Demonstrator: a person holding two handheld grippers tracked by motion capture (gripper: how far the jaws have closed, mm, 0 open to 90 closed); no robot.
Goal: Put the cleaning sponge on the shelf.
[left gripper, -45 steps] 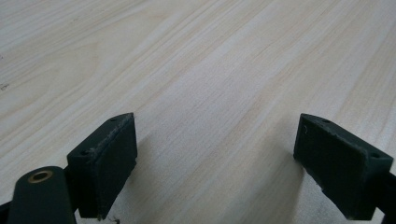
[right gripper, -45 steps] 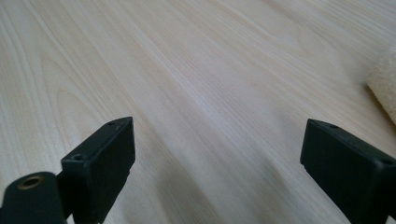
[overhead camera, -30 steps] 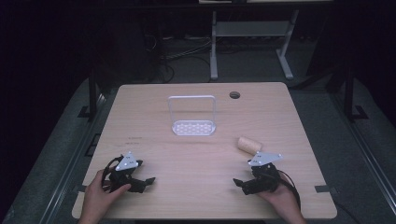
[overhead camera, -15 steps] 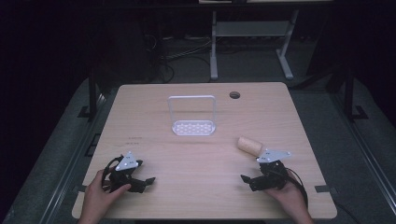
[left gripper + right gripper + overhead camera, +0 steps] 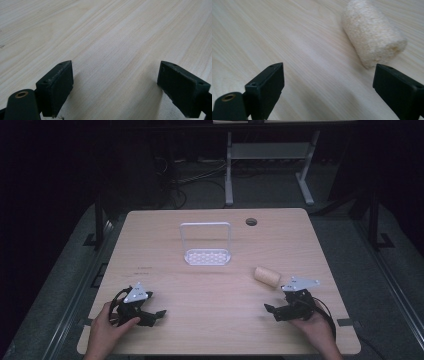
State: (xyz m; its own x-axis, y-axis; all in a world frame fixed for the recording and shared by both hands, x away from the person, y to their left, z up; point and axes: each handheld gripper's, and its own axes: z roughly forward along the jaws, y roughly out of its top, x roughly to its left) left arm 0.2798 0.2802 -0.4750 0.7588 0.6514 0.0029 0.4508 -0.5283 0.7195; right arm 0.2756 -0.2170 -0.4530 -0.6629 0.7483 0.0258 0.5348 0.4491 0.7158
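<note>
A small white rack (image 5: 206,256) with a perforated base and a tall upright loop handle is seen standing a little behind the middle of the wooden table (image 5: 165,230); nothing is held in it. At the table's far edge, toward 1 o'clock from the rack, a round cable hole (image 5: 251,222) is set into the top.

The pale, cream-coloured cylinder (image 5: 267,276) is found lying on its side on bare wood, toward 4 o'clock from the rack and well apart from it. In the right gripper view the cylinder (image 5: 372,35) is shown to have a rough, crumbly, grainy surface and a flat end face, and it is untouched by either jaw.

The right gripper (image 5: 272,310) is held low over the table near the front edge, at about 5 o'clock from the cylinder and near it; its jaws are spread wide, with only table between them, as shown in its own view (image 5: 328,87). The left gripper (image 5: 156,314) is held near the front left of the table, at about 7 o'clock from the rack, well apart from the cylinder; its jaws are likewise spread wide over bare wood (image 5: 115,87).
</note>
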